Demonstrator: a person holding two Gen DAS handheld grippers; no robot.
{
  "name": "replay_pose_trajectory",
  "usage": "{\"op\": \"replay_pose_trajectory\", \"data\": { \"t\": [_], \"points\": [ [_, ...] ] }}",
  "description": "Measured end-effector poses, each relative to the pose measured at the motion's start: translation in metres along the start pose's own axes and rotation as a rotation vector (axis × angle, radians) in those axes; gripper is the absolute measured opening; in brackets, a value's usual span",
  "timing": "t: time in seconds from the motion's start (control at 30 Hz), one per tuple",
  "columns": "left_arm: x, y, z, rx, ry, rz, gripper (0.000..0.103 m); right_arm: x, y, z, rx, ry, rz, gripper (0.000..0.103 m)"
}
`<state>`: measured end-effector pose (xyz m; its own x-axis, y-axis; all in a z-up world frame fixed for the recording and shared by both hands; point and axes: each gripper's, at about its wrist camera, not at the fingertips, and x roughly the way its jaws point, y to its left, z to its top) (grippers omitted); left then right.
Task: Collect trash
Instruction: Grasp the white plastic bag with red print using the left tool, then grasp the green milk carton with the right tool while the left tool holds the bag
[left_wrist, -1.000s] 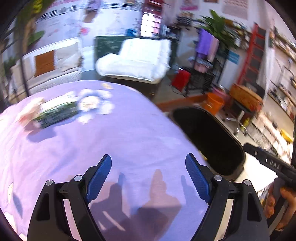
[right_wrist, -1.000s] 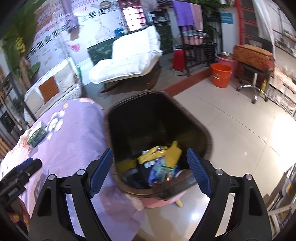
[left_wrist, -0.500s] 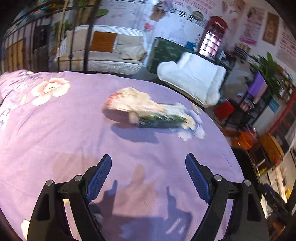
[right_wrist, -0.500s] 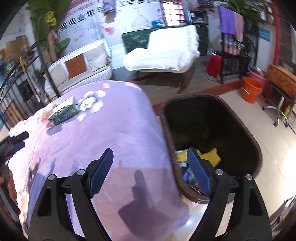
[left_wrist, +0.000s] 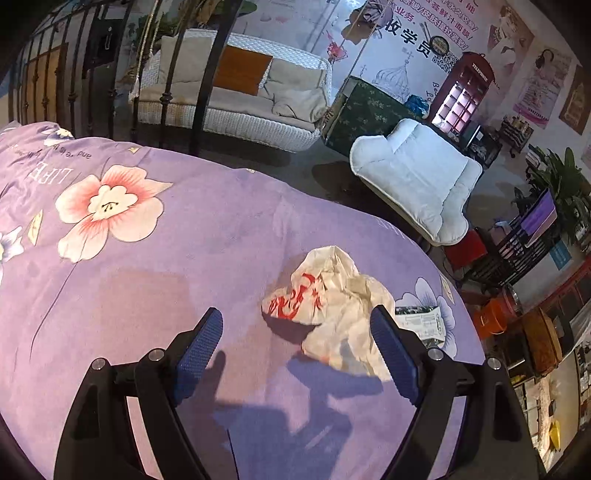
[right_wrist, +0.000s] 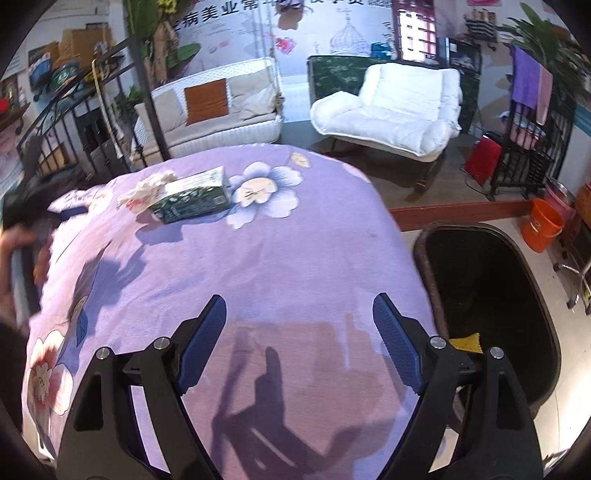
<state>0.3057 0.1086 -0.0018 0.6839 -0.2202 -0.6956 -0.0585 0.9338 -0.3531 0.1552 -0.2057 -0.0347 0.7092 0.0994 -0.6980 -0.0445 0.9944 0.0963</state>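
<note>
A crumpled white plastic bag with red print (left_wrist: 328, 306) lies on the purple flowered cloth (left_wrist: 166, 277). My left gripper (left_wrist: 297, 341) is open, and the bag sits just ahead between its fingers, nearer the right one. A green tissue pack (left_wrist: 419, 321) lies behind the bag. In the right wrist view the pack (right_wrist: 192, 195) and the bag (right_wrist: 147, 188) lie at the far side of the cloth. My right gripper (right_wrist: 299, 330) is open and empty above the cloth. The dark trash bin (right_wrist: 487, 302) stands at the table's right, with yellow trash (right_wrist: 465, 343) inside.
A white armchair (right_wrist: 391, 110), a wicker sofa (right_wrist: 214, 107), an orange bucket (right_wrist: 543, 225) and a black rack (right_wrist: 524, 147) stand beyond the table. The left hand and its gripper (right_wrist: 22, 221) show blurred at the left of the right wrist view.
My left gripper has swung left from the bin side and closed in on the white bag. My right gripper has moved from above the bin to above the cloth.
</note>
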Motion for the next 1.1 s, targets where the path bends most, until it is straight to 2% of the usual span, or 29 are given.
{"op": "replay_pose_trajectory", "data": {
  "t": [0.1,0.2,0.37,0.43,0.47,0.5,0.6,0.77,0.9,1.1],
  "points": [
    [0.022,-0.002,0.019,-0.014,0.042,-0.032,0.081,0.004,0.007,0.000,-0.013,0.011,0.006,0.081],
    [0.050,-0.008,0.034,0.016,0.089,-0.032,0.081,0.007,0.014,0.001,-0.024,0.021,0.012,0.081],
    [0.091,-0.018,0.030,0.080,0.186,0.004,0.080,0.010,0.020,0.005,-0.040,0.022,0.019,0.081],
    [0.098,-0.015,0.024,0.064,0.210,-0.014,0.063,0.013,0.021,0.008,-0.047,0.023,0.020,0.081],
    [0.099,-0.012,0.022,0.044,0.219,-0.027,0.051,0.015,0.022,0.009,-0.052,0.025,0.021,0.081],
    [0.099,-0.009,0.020,0.029,0.225,-0.039,0.046,0.016,0.023,0.010,-0.055,0.026,0.022,0.081],
    [0.090,-0.006,0.014,0.025,0.202,-0.043,0.039,0.023,0.027,0.016,-0.065,0.032,0.037,0.081],
    [0.049,0.008,0.008,-0.030,0.117,-0.061,0.036,0.036,0.043,0.032,-0.112,0.029,0.102,0.081],
    [0.012,0.020,-0.002,-0.054,0.067,-0.062,0.036,0.051,0.064,0.048,-0.244,0.034,0.136,0.081],
    [-0.033,0.017,-0.036,-0.006,0.016,-0.003,0.036,0.086,0.096,0.077,-0.480,0.077,0.184,0.081]
  ]
}}
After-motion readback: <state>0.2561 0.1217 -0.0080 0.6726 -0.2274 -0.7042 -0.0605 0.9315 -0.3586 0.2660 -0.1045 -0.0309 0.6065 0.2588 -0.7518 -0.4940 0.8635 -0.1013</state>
